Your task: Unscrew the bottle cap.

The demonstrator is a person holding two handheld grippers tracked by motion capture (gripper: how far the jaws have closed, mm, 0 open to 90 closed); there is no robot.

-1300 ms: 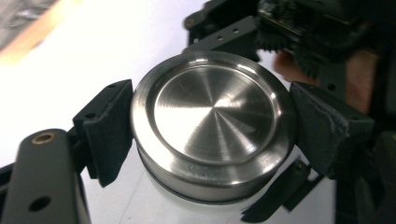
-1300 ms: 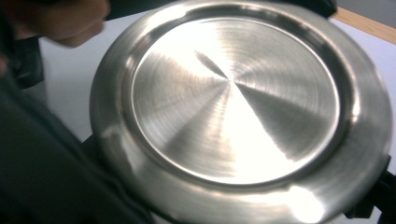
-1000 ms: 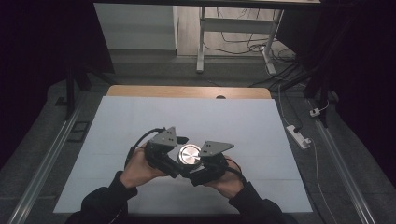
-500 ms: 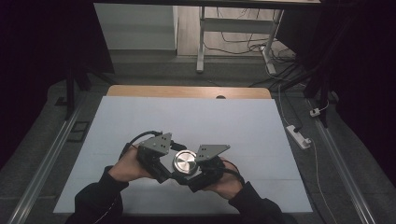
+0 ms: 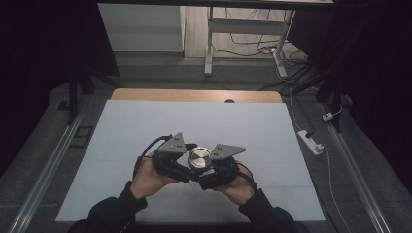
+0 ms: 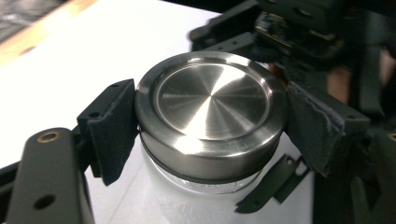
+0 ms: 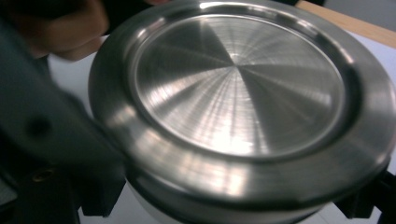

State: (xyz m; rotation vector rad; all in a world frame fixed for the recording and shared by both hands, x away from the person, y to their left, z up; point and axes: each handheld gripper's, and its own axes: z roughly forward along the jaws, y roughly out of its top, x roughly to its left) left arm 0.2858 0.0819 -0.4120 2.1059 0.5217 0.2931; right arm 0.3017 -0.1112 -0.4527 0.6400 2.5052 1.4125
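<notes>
Between both grippers, jar (image 6: 196, 196) frosted white, lid (image 6: 211, 100) brushed steel, round

You are working in a lab or recording studio set-up, not a home. Your desk (image 5: 301, 145) is covered with a plain white sheet, its wooden far edge left bare. Dark curtains (image 5: 43, 48) close off both sides. Metal rails (image 5: 43, 179) run along the grey floor beside the desk. Beyond the far edge, loose cables (image 5: 252, 46) trail round a white stand (image 5: 210, 43), and a power strip (image 5: 311, 142) lies off the right edge.
</notes>
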